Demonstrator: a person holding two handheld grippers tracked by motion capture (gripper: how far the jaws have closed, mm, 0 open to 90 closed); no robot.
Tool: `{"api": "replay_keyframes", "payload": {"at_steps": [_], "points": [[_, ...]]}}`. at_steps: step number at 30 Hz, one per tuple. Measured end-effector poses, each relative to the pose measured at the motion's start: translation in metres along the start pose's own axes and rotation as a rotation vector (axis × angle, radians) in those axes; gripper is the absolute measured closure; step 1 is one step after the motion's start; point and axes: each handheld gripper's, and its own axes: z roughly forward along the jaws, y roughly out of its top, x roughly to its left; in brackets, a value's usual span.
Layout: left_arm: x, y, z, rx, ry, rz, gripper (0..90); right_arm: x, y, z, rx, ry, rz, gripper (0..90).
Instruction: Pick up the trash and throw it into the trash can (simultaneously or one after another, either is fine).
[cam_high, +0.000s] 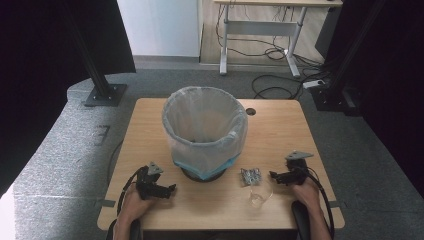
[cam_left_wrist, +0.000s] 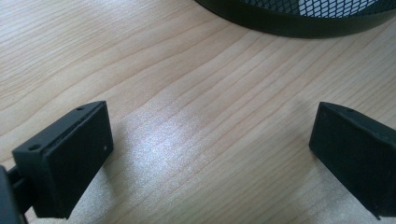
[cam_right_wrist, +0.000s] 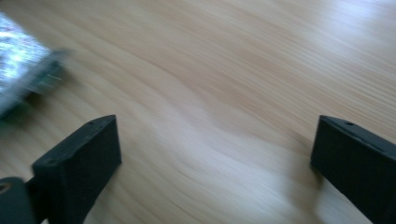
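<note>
Pale wood table (cam_high: 150, 130) carries my lined bin (cam_high: 205, 131), with my left gripper (cam_high: 171, 189) gaping before it, and my right gripper (cam_high: 273, 175) gaping beside the foil packet (cam_high: 251, 176) and clear cup (cam_high: 260, 195).

Looks like a lab/office test room tbh: small wooden table (cam_high: 150, 200) on grey carpet (cam_high: 60, 150), black curtains (cam_high: 35, 45) at 9 and 3 o'clock, metal rig posts (cam_high: 95, 75), height-adj desk (cam_high: 260, 25) w/ loose cables (cam_high: 272, 90) at 12.
</note>
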Motion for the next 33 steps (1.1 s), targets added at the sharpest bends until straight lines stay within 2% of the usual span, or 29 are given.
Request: {"api": "replay_keyframes", "payload": {"at_steps": [1, 3, 5, 24, 33], "points": [[0.0, 0.0, 0.0, 0.0, -0.001, 0.0, 0.0, -0.008, -0.005, -0.005, 0.0, -0.018, 0.015, 1.3], [0.001, 0.0, 0.0, 0.001, -0.004, 0.005, 0.0, -0.019, -0.013, -0.013, 0.005, -0.024, 0.022, 0.0], [0.001, 0.0, 0.0, 0.001, -0.007, 0.007, 0.0, -0.023, -0.018, -0.018, 0.008, -0.031, 0.03, 0.0], [0.002, 0.0, 0.0, 0.001, -0.013, 0.016, 0.0, -0.022, -0.02, -0.021, 0.008, -0.043, 0.041, 0.0], [0.002, 0.0, 0.0, 0.001, -0.013, 0.016, 0.0, -0.019, -0.02, -0.021, 0.009, -0.069, 0.065, 0.0]]}}
